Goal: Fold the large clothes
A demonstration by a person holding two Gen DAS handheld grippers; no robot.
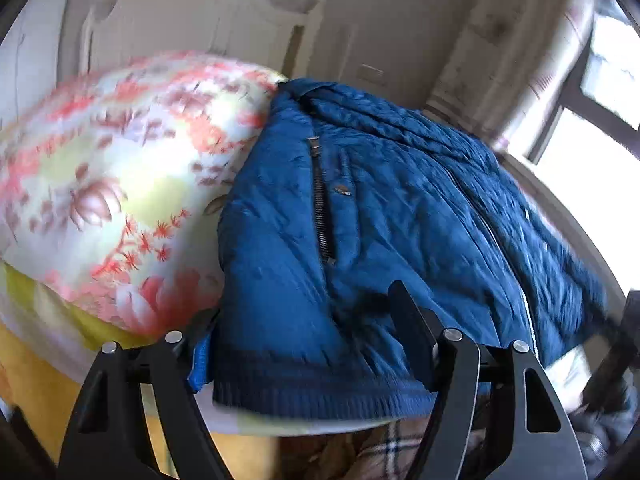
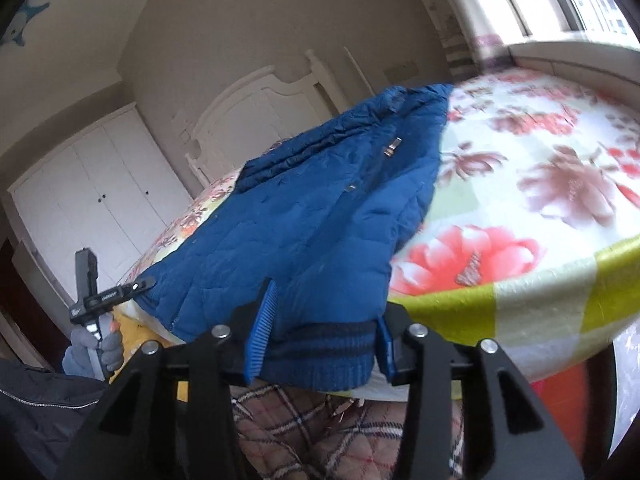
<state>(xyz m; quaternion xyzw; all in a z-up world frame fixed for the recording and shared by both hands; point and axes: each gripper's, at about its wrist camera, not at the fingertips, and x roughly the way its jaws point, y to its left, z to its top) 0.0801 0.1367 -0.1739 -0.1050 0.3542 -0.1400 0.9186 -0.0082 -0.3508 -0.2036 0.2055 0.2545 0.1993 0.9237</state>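
A blue quilted jacket (image 1: 380,216) lies on a bed with a floral sheet (image 1: 120,168), its ribbed hem at the near edge. My left gripper (image 1: 308,344) is open, its jaws wide apart around the hem at the jacket's left corner. In the right wrist view the jacket (image 2: 304,216) lies the same way, and my right gripper (image 2: 320,344) is open with its blue-padded fingers (image 2: 260,332) either side of the hem's right corner. The left gripper also shows in the right wrist view (image 2: 100,300), held by a gloved hand.
A white headboard (image 2: 260,112) stands at the bed's far end and a white wardrobe (image 2: 92,192) to the left. A window (image 1: 600,112) is on the right. A plaid cloth (image 2: 344,432) hangs below the bed's near edge.
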